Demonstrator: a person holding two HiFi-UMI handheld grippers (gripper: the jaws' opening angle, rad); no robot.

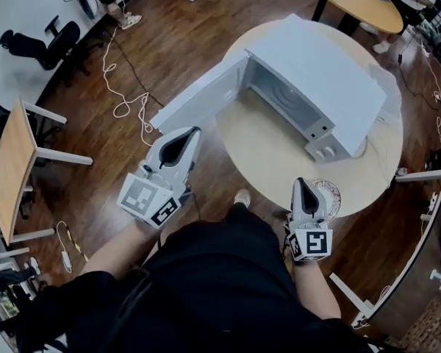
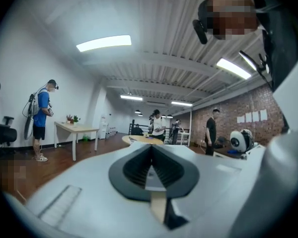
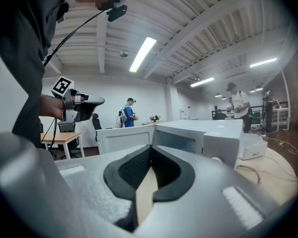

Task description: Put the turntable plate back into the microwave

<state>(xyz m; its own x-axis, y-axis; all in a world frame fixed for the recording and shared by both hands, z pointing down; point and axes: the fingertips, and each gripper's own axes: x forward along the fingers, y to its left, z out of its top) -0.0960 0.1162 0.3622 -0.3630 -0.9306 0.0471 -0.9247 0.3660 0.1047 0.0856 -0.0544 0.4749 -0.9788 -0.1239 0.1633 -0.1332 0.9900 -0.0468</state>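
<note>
Turntable plate (image 1: 331, 195) lies just beside the right tool (image 1: 302, 182).

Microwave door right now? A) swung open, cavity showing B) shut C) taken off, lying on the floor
A: in the head view the door stands swung out from the microwave, and the cavity shows.

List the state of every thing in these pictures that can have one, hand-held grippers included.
Microwave door: open, swung wide.
Turntable plate: flat on the table, outside the microwave, not held.
Left hand-held gripper: shut, empty.
Right hand-held gripper: shut, empty.
</note>
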